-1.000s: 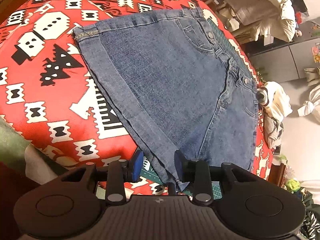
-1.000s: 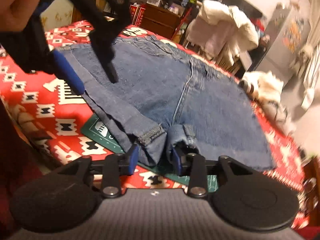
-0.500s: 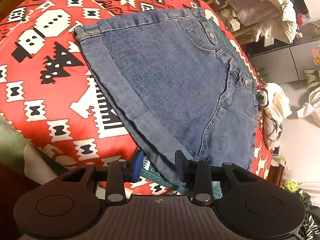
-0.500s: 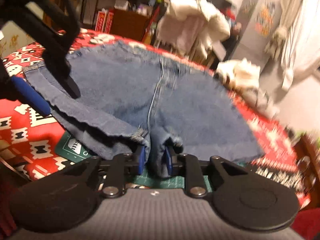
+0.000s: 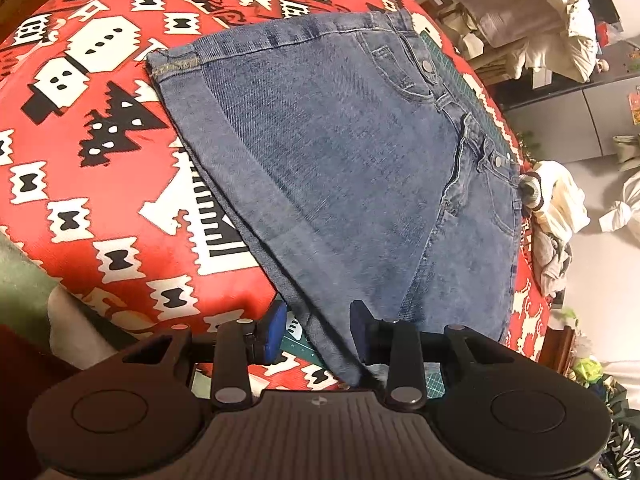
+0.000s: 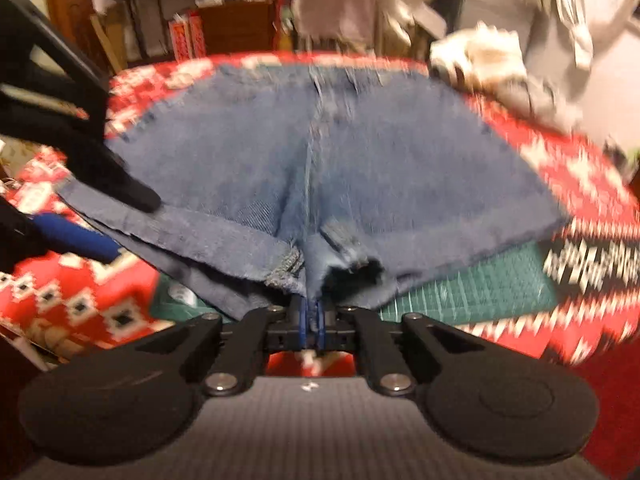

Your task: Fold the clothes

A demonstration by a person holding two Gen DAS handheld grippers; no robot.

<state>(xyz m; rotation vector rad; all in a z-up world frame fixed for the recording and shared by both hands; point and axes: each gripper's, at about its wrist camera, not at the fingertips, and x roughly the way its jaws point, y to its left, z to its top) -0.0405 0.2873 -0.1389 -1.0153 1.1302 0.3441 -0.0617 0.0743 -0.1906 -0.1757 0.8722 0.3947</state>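
While the denim shorts [image 5: 360,168] lie flat on a red patterned cloth [image 5: 80,160], the right gripper [image 6: 311,316] pinches their crotch; the left gripper [image 5: 316,328] (fingers spread) straddles a leg hem. Nearby: a green mat [image 6: 480,288] beneath, pale laundry [image 5: 556,204] beside the waistband.

Denim shorts [image 5: 360,168], mid-blue, spread flat front-up; waistband with two metal buttons at the far side, cuffed leg hems toward the cameras. Crotch seam bunched and lifted slightly at the near edge, apparently pinched; right view is blurred. One hem corner turned back, showing stitching.
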